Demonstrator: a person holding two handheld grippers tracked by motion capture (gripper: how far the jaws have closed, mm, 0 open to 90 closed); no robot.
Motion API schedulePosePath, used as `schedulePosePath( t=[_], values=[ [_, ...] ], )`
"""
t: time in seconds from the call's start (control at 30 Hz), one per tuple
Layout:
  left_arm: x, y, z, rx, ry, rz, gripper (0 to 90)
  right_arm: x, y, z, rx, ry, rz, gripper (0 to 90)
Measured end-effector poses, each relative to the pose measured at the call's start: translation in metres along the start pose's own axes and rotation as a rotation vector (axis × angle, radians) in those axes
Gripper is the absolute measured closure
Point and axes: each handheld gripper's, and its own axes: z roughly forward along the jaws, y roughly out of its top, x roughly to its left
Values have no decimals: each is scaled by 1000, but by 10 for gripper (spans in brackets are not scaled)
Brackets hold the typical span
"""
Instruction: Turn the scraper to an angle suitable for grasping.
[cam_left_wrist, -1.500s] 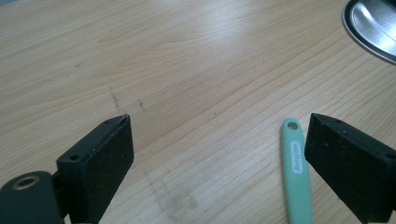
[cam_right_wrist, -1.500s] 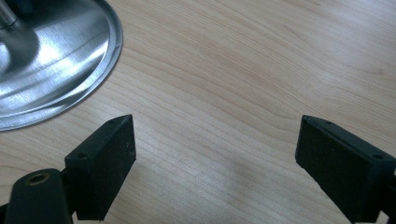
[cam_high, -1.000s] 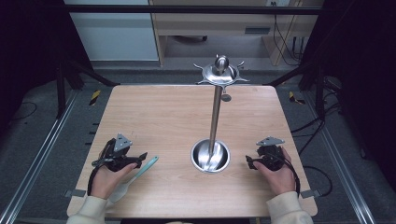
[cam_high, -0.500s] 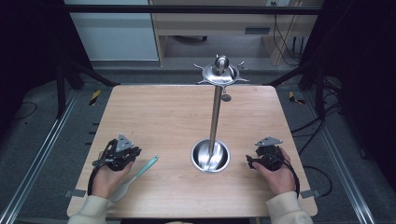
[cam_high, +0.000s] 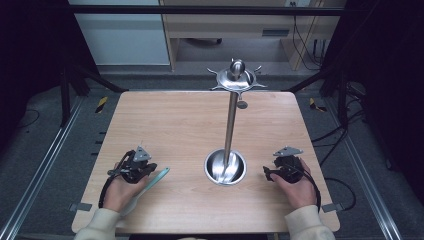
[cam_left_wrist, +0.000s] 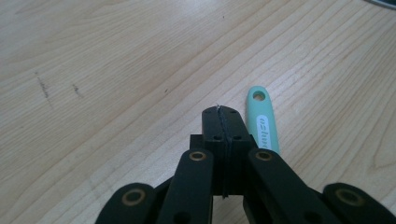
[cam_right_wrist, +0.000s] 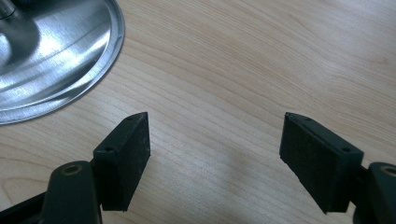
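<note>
Two hand-held grippers are resting low on the wooden table (cam_high: 175, 125), and the main risk is sitting with the left gripper (cam_high: 150, 168). Its jaws are clenched tight on nothing, while the mint-green utensil handle (cam_left_wrist: 262, 126) is lying flat on the wood just beside them. Any lift from this pose is likely going to come up empty. Sliding the shut jaws sideways is likely to nudge the handle away or spin it on the smooth board. In the left gripper view the handle's end, with its hanging hole, is pointing away just past the jaw tips, on their right. From above, the utensil (cam_high: 157, 176) is angling from under the left hand toward the round base of the steel hanging stand (cam_high: 231, 125), near it but apart. Its working end is hiding beneath the hand, so I cannot tell the tool's kind. The right gripper (cam_right_wrist: 215, 140) is waiting right of the base; its jaws have just been closing yet are standing apart, with bare wood between them.
</note>
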Motion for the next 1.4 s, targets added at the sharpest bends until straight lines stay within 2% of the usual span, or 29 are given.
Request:
schedulePosePath(
  t=[0.13, 0.33, 0.4, 0.47, 0.53, 0.57, 0.63, 0.7, 0.77, 0.83, 0.97, 1.03, 1.17, 1.23, 1.27, 1.4],
  values=[
    [-4, 0, 6, 24, -5, 0, 900, 0, 0, 0, 5, -1, 0, 247],
    [-12, 3, 12, 42, -19, 28, 900, -1, 0, -1, -2, -5, 6, 258],
    [-14, 3, 11, 33, -59, 24, 900, -2, -1, -1, 0, -7, 9, 260],
    [-20, 5, 11, 37, -53, 58, 900, -2, -1, -1, -1, -10, 10, 261],
    [-25, 6, 10, 37, -114, 53, 900, -1, 0, -1, -1, -10, 10, 262],
    [-30, 7, 9, 44, -125, 83, 900, -1, 0, -1, 0, -11, 9, 263],
    [-41, 10, 8, 57, -102, 141, 900, -2, -1, -1, -1, -19, 8, 266],
    [-47, 13, 8, 59, -109, 165, 900, -3, 0, -2, -5, -22, 11, 266],
    [-51, 15, 6, 51, -131, 169, 900, -3, 0, -3, -8, -25, 12, 266],
    [-54, 18, 1, 44, -129, 185, 900, -2, 0, -2, -7, -24, 14, 266],
    [-57, 24, -7, 29, -115, 192, 900, -2, 0, -3, -17, -28, 7, 264],
    [-58, 28, -11, 26, -106, 182, 900, -2, 0, -3, -18, -26, 5, 263],
    [-58, 35, -12, 72, -117, 183, 876, -1, 0, -2, -16, -23, 9, 260],
    [-58, 38, -11, 111, -87, 183, 863, -2, -1, -3, -19, -24, 16, 260],
    [-57, 40, -10, 123, -86, 177, 859, -3, -1, -3, -19, -28, 17, 259],
    [-55, 49, -7, 203, -114, 188, 829, -3, -1, -3, -19, -25, 21, 258]
  ],
)
